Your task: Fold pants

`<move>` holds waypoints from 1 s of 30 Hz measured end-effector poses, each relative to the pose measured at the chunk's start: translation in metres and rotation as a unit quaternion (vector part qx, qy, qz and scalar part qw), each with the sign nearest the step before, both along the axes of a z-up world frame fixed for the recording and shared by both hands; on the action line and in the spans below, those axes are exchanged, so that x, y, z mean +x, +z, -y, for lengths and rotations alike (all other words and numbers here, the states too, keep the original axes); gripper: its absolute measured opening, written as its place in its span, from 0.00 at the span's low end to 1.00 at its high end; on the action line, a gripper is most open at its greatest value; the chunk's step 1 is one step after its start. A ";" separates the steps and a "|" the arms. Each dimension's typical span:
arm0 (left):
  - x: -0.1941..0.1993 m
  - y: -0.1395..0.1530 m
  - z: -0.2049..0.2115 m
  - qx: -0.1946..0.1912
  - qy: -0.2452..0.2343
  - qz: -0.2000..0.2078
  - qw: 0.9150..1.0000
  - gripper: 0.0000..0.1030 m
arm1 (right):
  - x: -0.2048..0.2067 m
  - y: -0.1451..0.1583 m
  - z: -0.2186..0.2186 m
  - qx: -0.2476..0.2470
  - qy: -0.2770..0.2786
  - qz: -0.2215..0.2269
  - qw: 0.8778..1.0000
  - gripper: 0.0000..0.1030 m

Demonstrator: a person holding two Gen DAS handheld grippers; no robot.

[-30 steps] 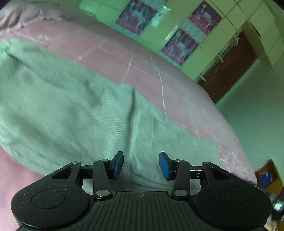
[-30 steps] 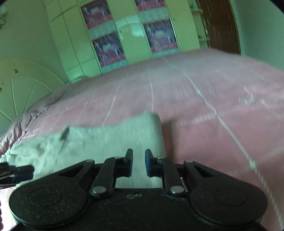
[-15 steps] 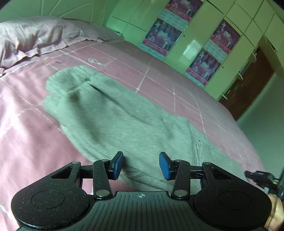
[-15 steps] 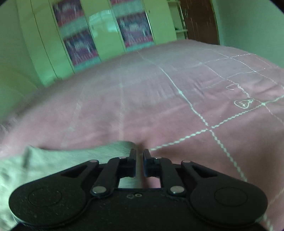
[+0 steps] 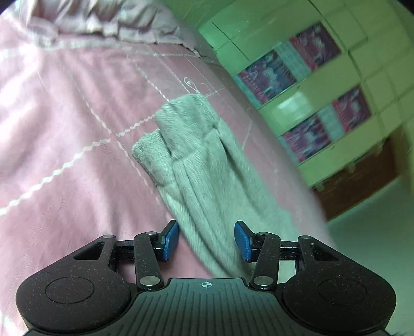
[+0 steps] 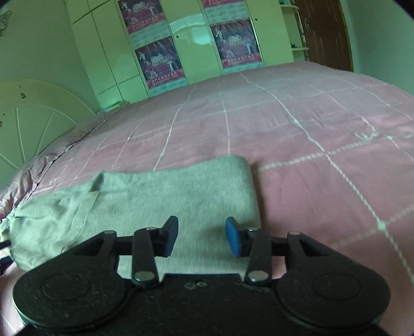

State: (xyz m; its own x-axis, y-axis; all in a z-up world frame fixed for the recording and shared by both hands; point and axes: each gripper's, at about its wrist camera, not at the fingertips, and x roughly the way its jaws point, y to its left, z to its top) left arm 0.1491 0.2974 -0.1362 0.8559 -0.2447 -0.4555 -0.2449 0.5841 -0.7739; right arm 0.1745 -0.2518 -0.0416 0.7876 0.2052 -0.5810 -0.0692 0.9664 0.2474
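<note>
Grey-green pants (image 5: pixel 207 175) lie on the pink bedspread (image 5: pixel 64 129). In the left wrist view they run away from me as a long strip, with the cuffed leg ends at the far end. My left gripper (image 5: pixel 206 241) is open and empty, just above the near part of the cloth. In the right wrist view the pants (image 6: pixel 155 196) lie flat with a folded edge at the right. My right gripper (image 6: pixel 201 236) is open and empty, just above that folded end.
A pillow (image 5: pixel 90 18) lies at the head of the bed, by a pale headboard (image 6: pixel 33 124). A wardrobe with posters (image 6: pixel 191 41) stands beyond the bed, and a brown door (image 6: pixel 326 31) at the right. Pink quilted bed (image 6: pixel 323 155) stretches to the right of the pants.
My right gripper was shut on the pants' edge and has opened, leaving the cloth on the bed. My left gripper has stayed open and swung round toward the leg ends.
</note>
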 end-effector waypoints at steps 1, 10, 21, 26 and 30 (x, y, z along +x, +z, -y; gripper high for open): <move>0.007 -0.010 -0.011 -0.036 -0.004 0.013 0.999 0.47 | -0.005 -0.002 0.001 0.003 -0.005 -0.005 1.000 0.31; 0.020 -0.014 -0.015 -0.026 0.003 0.068 0.997 0.19 | -0.010 0.021 -0.066 0.017 0.056 0.023 0.998 0.33; 0.019 -0.027 -0.024 -0.030 -0.002 0.065 0.997 0.19 | -0.008 -0.028 -0.237 -0.257 0.220 0.015 0.941 0.32; 0.014 0.020 -0.006 0.035 -0.011 0.087 0.996 0.19 | -0.032 0.023 -0.176 -0.112 0.180 0.077 0.974 0.60; 0.020 0.088 0.046 0.127 -0.052 0.130 0.982 0.19 | -0.036 0.033 -0.099 0.006 0.087 0.059 0.994 0.60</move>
State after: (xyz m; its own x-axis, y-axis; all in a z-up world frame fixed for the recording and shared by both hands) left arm 0.1692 0.2509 -0.0479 0.9274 -0.2442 -0.2833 0.0128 0.7778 -0.6284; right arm 0.1388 -0.1531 -0.0082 0.8016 0.3519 -0.4834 -0.2653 0.9339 0.2399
